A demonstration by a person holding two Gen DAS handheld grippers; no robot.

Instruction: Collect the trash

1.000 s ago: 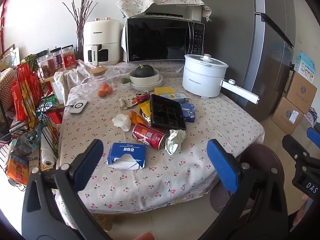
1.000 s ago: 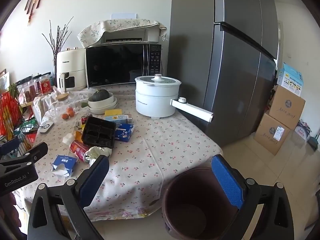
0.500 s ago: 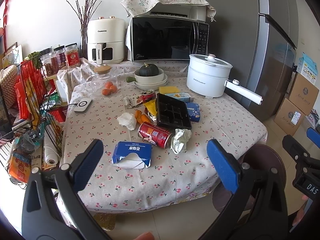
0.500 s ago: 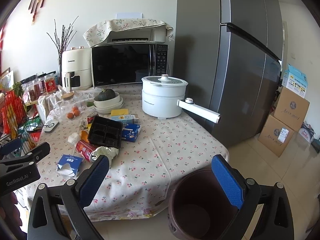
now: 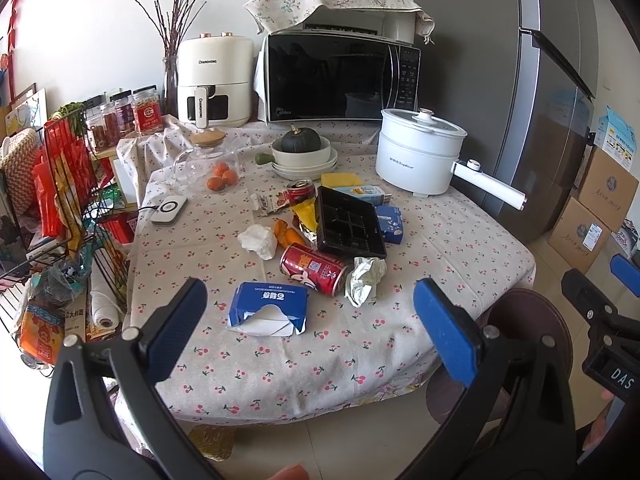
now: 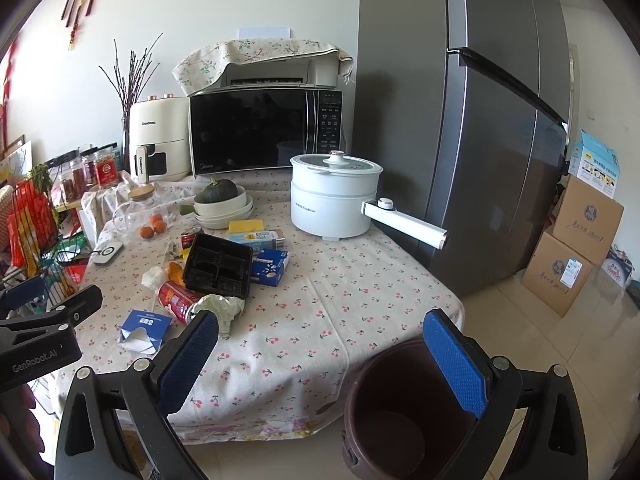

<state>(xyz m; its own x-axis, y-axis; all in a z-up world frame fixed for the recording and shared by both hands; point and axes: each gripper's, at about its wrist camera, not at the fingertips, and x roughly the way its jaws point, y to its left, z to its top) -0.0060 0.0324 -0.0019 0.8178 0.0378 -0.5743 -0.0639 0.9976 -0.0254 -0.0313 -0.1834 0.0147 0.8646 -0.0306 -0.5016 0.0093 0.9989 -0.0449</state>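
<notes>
Trash lies on the cherry-print tablecloth [image 5: 440, 248]: a torn blue tissue box [image 5: 269, 307], a red can [image 5: 313, 269] on its side, crumpled paper [image 5: 365, 279], a white tissue [image 5: 259, 240], a black plastic tray [image 5: 349, 223] and a small blue carton [image 5: 389, 224]. A dark brown bin [image 6: 404, 412] stands on the floor by the table's near right corner, with nothing inside. My left gripper [image 5: 316, 324] hangs open in front of the tissue box. My right gripper [image 6: 324, 356] hangs open above the bin's rim, holding nothing.
A white electric pot [image 5: 420, 156] with a long handle, a bowl with a squash [image 5: 301, 148], a microwave [image 5: 340, 76] and an air fryer [image 5: 214, 80] stand at the back. A wire rack [image 5: 60, 200] is left of the table, a grey fridge [image 6: 472, 128] and cardboard boxes [image 6: 576, 248] to the right.
Both grippers have drawn slightly back and up from the table, so the trash sits a little lower and further in view. Nothing was taken hold of.
</notes>
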